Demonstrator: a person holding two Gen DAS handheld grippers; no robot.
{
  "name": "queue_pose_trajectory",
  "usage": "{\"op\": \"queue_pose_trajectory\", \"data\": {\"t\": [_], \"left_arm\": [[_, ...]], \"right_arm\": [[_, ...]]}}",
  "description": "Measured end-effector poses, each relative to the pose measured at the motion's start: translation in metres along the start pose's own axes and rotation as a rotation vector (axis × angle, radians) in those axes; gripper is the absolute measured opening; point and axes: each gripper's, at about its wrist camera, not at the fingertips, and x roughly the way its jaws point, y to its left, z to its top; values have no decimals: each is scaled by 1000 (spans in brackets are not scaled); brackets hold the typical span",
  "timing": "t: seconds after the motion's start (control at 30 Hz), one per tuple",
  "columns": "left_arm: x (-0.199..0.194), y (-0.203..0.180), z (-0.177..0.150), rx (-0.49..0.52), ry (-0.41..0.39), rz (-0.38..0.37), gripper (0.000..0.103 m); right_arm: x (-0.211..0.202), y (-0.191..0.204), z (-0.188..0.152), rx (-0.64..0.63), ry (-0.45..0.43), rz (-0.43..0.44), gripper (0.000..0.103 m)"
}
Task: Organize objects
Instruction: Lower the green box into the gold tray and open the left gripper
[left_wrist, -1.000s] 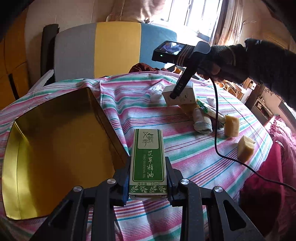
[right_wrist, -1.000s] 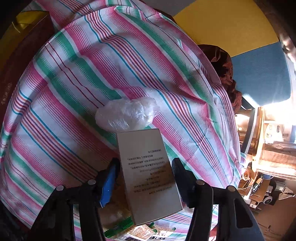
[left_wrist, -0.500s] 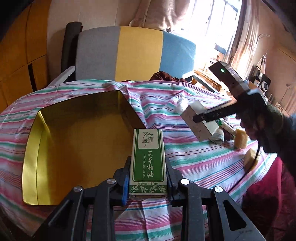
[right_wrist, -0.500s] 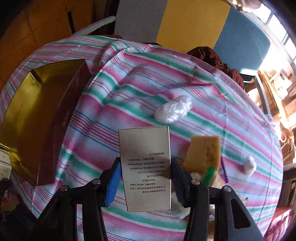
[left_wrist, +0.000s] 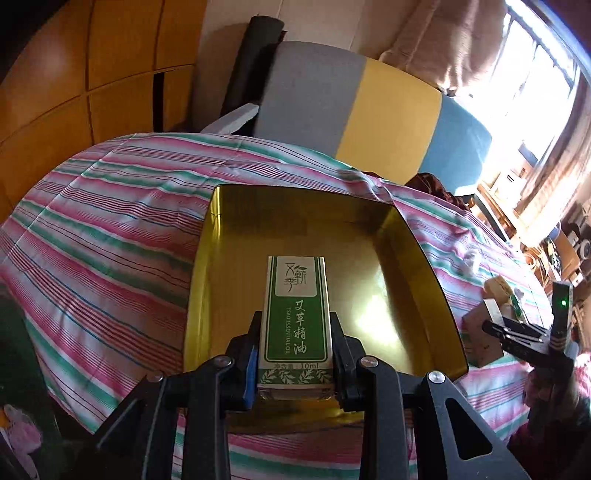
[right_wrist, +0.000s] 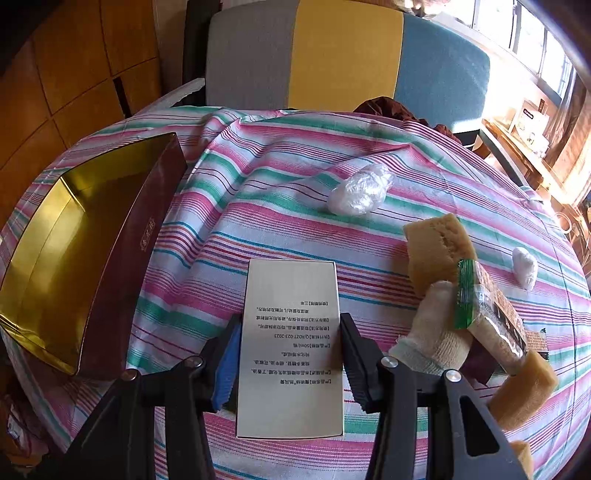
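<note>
**Two cartons in the air, one already over the gold box**

The left hand-held gripper (left_wrist: 295, 354) is clenched on a green essential-oil carton (left_wrist: 294, 317), its pads pressing both long sides near the bottom end. In the left wrist view the carton sits dead centre of the frame, held above the open gold-lined box (left_wrist: 424, 266), which fills the middle of the picture on the striped worktop (left_wrist: 110, 240). From where I stand this looks like the placing step: the carton is lined up over the box's bare floor and not yet set down.

The right hand-held gripper (right_wrist: 288, 354) grasps a pale printed carton (right_wrist: 291, 347), lettering upside down, in the lower centre of its own view. Its jaws have just been closing a little, with that carton between them. This one hangs over the striped cloth, well apart from the box, which lies at the left edge of that frame showing its dark red outer wall.

Still loose on the worktop at the right of that view: a wad of clear plastic (right_wrist: 360, 190), a tan sponge (right_wrist: 437, 247), a wrapped packet (right_wrist: 487, 314) and a white glove (right_wrist: 432, 328).

Next, I'd judge, the left hand needs to lower the green carton and let go; the right must carry its load leftward to the box.
</note>
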Motion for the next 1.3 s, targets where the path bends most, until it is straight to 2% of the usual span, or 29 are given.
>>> {"op": "queue_pose_trajectory", "data": {"t": [0.2,0.37,0.53,0.83,1.07,1.3], "left_arm": [[33,15,31,-50,43,20,31],[70,20,54,-67,84,68,31],[103,24,72,-62,121,118,31],[146,27,97,-19,135,210,31],[163,31,105,9,119,274,33],[143,24,99,70,72,275,37]], "right_arm": [[-1,1,-1,-7,-9,-3,50],[-1,3,-1,-17,-13,-10,50],[-1,4,-1,-25,-16,-15,50],[-1,5,-1,-34,-21,-20,50],[-1,5,0,-28,-20,-16,50],[0,4,0,-27,-19,-15,50]]}}
